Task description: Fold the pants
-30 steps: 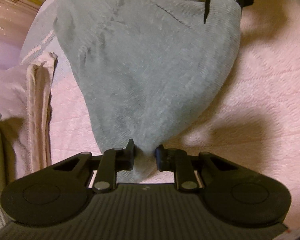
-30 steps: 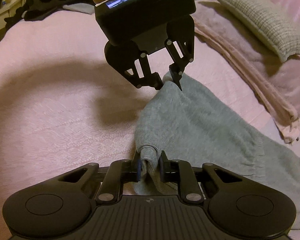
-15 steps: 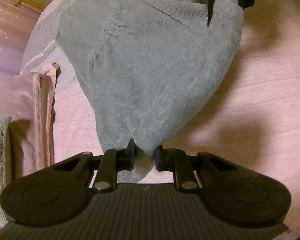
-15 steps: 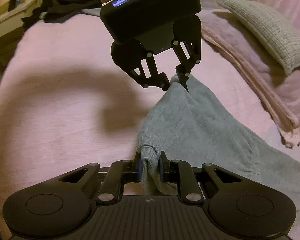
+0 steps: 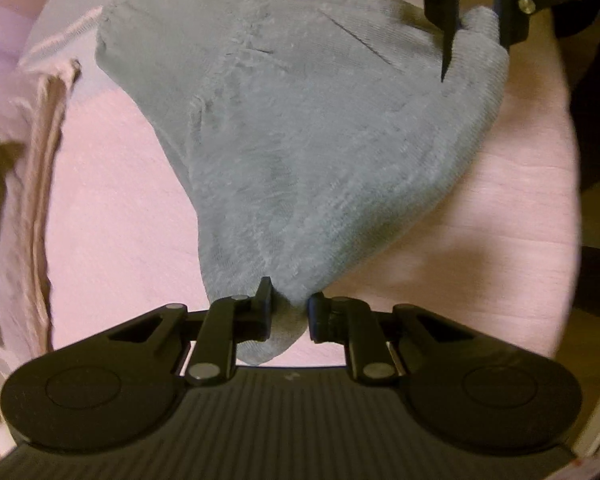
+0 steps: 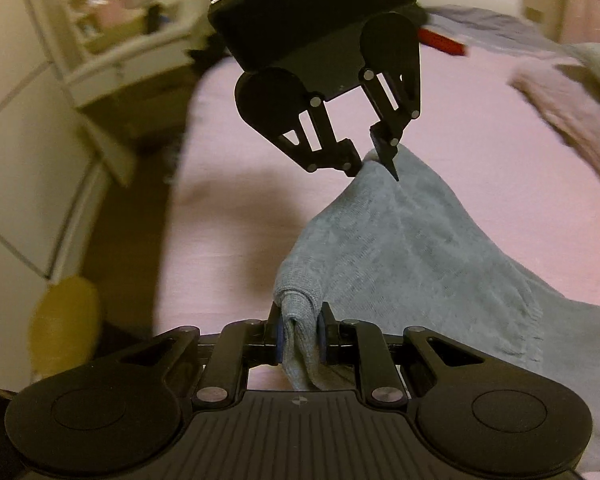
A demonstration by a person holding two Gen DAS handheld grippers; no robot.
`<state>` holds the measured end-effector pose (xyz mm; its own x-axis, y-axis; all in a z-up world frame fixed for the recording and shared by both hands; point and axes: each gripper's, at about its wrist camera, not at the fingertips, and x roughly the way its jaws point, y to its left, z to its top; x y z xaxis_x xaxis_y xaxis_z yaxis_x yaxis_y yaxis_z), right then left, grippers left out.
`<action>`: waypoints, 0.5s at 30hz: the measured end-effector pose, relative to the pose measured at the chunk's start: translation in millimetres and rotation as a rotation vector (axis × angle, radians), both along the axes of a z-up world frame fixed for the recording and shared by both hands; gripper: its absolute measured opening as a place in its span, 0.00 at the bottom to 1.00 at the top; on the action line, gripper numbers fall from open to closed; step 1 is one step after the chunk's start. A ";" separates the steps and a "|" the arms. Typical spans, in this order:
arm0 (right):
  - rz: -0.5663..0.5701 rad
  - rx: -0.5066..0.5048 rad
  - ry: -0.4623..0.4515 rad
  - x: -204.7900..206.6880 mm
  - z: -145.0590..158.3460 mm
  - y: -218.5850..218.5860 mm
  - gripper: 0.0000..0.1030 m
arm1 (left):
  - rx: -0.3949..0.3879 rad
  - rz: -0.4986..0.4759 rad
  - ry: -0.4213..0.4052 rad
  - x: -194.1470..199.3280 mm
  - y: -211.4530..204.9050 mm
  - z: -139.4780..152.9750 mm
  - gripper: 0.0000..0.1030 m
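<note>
The grey pants (image 5: 308, 152) hang stretched between both grippers above a pink bedspread (image 5: 120, 240). My left gripper (image 5: 290, 312) is shut on one bunched corner of the cloth. My right gripper (image 6: 300, 328) is shut on another corner, a fold of fabric pinched between its blue pads. In the left wrist view the right gripper (image 5: 476, 28) appears at the top right, clamped on the cloth. In the right wrist view the left gripper (image 6: 374, 160) hangs above, pinching the pants (image 6: 412, 248). The far end of the pants trails off to the lower right, resting on the bed.
A folded pink blanket (image 5: 32, 200) lies along the bed's left side, and is also seen as the blanket (image 6: 560, 104) at the right. White furniture (image 6: 112, 56) stands beyond the bed edge. A yellow object (image 6: 64, 320) sits on the floor. A red item (image 6: 440, 40) lies far back.
Both grippers have lifted and swung toward the bed's edge with the pants still held; the floor and white furniture now show in the right wrist view. The cloth hangs higher off the bedspread.
</note>
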<state>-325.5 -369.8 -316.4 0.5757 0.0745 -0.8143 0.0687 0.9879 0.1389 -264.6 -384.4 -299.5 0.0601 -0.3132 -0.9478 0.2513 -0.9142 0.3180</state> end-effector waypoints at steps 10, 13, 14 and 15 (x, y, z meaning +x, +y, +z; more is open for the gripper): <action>-0.205 0.192 -0.147 -83.7 49.6 -121.8 0.12 | 0.132 0.073 -0.036 -51.1 -109.9 79.0 0.10; -0.315 0.253 -0.205 -125.3 64.4 -181.1 0.12 | 0.125 0.085 -0.030 -76.0 -173.8 109.8 0.10; -0.353 0.278 -0.228 -141.1 67.3 -201.8 0.12 | 0.114 0.082 -0.025 -85.1 -193.8 116.7 0.10; -0.376 0.289 -0.242 -153.5 69.5 -218.0 0.12 | 0.110 0.081 -0.019 -95.4 -214.3 121.6 0.10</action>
<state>-479.1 -587.8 -246.9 0.7747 0.0282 -0.6317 0.3431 0.8204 0.4574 -360.0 -598.7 -177.9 0.0995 -0.2012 -0.9745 0.3207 -0.9206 0.2228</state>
